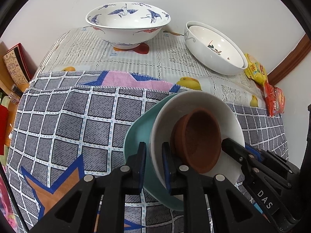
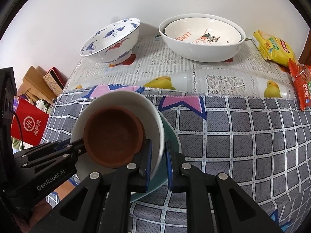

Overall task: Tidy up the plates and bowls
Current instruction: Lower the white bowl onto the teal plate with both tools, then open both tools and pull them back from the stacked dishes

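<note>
A stack sits on the checked cloth: a teal plate [image 1: 136,134] under a white bowl [image 1: 196,103] with a small brown clay bowl [image 1: 200,137] inside. My left gripper [image 1: 154,167] is shut on the left rims of the teal plate and white bowl. My right gripper [image 2: 158,163] is shut on their right rims; the stack also shows there as teal plate [image 2: 173,136], white bowl [image 2: 124,99] and brown bowl [image 2: 112,134]. A crane-patterned bowl [image 1: 128,23] and a white bowl pair [image 1: 215,50] stand at the back.
A grey checked cloth [image 1: 64,120] covers the table's front over a lace-print cover [image 2: 219,73]. Yellow and red snack packets [image 2: 272,48] lie at the back right. Boxes and a red bag [image 2: 29,124] sit off the left edge.
</note>
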Motion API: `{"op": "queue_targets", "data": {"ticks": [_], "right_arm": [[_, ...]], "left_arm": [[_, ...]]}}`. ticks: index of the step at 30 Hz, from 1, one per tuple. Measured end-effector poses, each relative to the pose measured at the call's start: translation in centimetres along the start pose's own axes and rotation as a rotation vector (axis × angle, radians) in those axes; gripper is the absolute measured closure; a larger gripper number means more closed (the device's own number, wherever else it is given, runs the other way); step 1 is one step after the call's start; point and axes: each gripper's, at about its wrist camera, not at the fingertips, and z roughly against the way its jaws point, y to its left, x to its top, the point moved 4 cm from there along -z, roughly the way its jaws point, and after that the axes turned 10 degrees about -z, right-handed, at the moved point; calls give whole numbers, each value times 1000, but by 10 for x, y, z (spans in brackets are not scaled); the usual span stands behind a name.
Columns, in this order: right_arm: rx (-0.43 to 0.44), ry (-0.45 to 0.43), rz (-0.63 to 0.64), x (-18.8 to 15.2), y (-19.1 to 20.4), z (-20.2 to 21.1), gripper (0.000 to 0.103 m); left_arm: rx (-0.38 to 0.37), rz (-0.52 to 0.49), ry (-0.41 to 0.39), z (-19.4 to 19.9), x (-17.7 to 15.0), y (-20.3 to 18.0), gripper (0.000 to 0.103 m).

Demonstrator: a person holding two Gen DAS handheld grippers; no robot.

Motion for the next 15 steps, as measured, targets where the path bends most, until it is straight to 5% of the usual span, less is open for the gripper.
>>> {"op": "queue_targets", "data": {"ticks": [15], "right_arm": [[43,-17,-16,-19,-1,36,87]], "left_arm": [[-2,-3,-41,36,-16,-10,81]]}}
